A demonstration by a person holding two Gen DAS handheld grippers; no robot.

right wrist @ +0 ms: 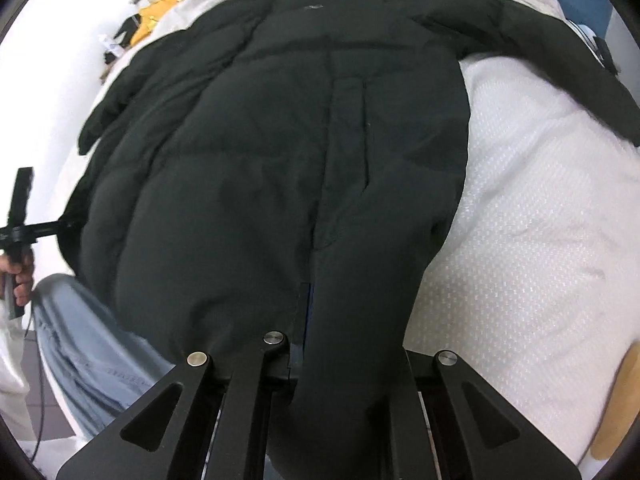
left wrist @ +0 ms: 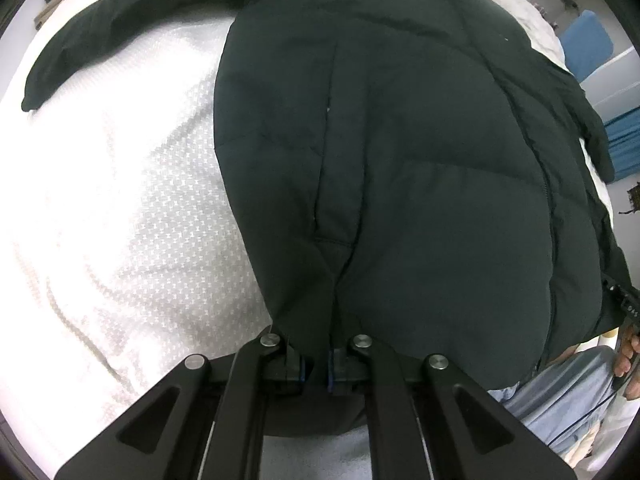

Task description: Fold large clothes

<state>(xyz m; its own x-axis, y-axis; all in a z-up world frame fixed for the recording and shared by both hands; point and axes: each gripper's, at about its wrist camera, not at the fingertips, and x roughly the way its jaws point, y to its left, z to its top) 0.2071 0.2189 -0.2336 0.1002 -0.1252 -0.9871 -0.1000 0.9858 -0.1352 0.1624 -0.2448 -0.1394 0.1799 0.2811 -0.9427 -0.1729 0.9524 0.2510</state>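
A large black puffer jacket (left wrist: 400, 152) lies spread on a white patterned bed cover (left wrist: 120, 200), front up, with a sleeve stretched out to the far left. My left gripper (left wrist: 316, 368) is shut on the jacket's bottom hem near its left corner. In the right wrist view the same jacket (right wrist: 260, 160) fills the middle, and my right gripper (right wrist: 316, 356) is shut on the hem at the other corner; the fabric drapes over its right finger and hides it. The other sleeve (right wrist: 540, 40) runs to the far right.
The person's light blue jeans (right wrist: 88, 352) and hand holding the other gripper (right wrist: 16, 236) show at the bed's near edge. A yellow garment (right wrist: 176, 0) lies at the far side. A blue chair (left wrist: 588, 44) stands beyond the bed.
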